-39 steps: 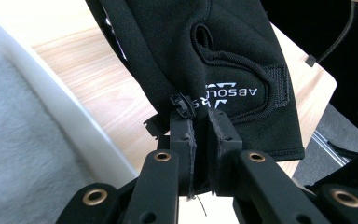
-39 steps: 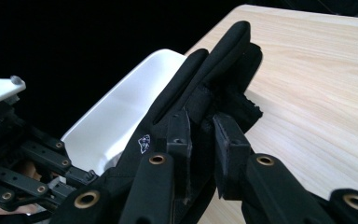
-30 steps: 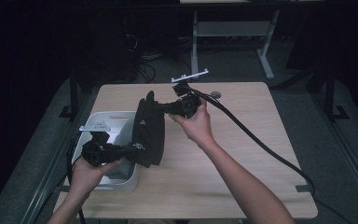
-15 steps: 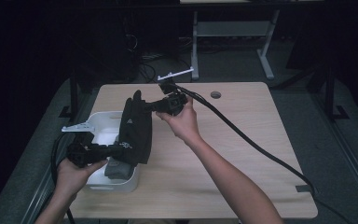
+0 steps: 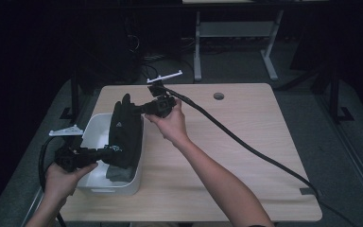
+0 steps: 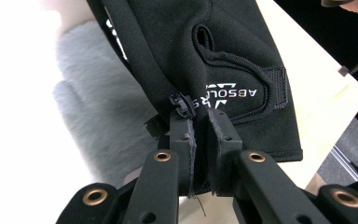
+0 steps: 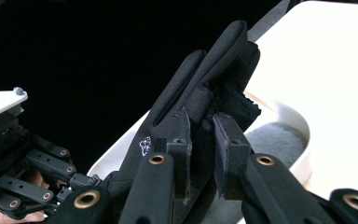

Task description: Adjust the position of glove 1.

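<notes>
- Black fabric glove [image 5: 125, 130] is held in the air between the two grippers, stretched above the white bin [image 5: 97, 130] at the left side of the wooden table [image 5: 246, 142]
- In the high view the left gripper [image 5: 108, 152] is near the bottom left, in the person's left hand [image 5: 61, 179], and it takes the glove at the wrist end
- In the left gripper view its two jaws are pressed nearly together and they pinch the edge of the glove cuff [image 6: 242, 93]; white letters are printed on the cuff just above the jaws
- The right gripper [image 5: 137, 109] is in the right hand [image 5: 170, 124], over the table just beside the far corner of the bin; it takes the finger end of the glove
- In the right gripper view its jaws pinch the glove near the fingers [image 7: 214, 79], with fabric between the pads; the glove fingers point up and away from the camera
- A grey fluffy cloth [image 6: 93, 121] lies inside the bin, under the glove; in the high view a part of it shows at the near end of the bin
- A thick black cable [image 5: 246, 146] runs from the right gripper across the table to the right edge
- The glove hangs over the right long wall of the bin; whether it touches the wall I cannot tell
</notes>
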`<state>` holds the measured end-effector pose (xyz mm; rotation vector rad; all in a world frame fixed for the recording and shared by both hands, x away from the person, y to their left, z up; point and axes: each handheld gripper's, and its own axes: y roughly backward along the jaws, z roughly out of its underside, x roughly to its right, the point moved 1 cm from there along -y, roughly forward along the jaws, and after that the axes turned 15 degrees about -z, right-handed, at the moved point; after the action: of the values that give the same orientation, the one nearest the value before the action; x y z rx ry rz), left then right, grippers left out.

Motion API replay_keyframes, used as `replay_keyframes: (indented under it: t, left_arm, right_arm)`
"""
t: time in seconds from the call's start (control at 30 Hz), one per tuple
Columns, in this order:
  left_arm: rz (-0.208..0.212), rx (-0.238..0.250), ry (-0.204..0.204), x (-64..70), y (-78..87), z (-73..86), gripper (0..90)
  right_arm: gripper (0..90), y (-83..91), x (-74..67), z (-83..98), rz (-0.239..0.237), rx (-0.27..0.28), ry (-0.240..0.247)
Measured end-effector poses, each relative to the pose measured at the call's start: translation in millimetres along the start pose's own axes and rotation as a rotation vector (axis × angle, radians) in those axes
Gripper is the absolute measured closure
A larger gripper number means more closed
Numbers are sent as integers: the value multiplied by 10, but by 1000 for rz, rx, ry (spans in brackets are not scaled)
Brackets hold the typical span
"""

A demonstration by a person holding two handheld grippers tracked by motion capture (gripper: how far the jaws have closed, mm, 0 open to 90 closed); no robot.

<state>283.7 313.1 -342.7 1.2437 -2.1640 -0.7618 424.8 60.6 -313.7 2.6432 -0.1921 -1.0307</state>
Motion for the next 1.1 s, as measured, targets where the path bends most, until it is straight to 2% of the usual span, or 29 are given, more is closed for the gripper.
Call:
replay_keyframes:
  t: [0.2, 0.23, 0.57, 1.1]
  left_arm:
    - [-13, -13, -1, -46, -5, 31, 821]
    - [-19, -18, -11, -60, -8, 41, 821]
    - [-28, -41, 9, -133, -21, 134, 821]
    - [-32, -99, 34, -209, -164, 274, 820]
  right_arm:
    - [779, -103, 105, 53, 8, -16, -14]
    - [779, -115, 112, 58, 9, -16, -18]
    - [778, -256, 195, 141, 5, -23, -32]
    - [775, -451, 368, 295, 27, -67, -61]
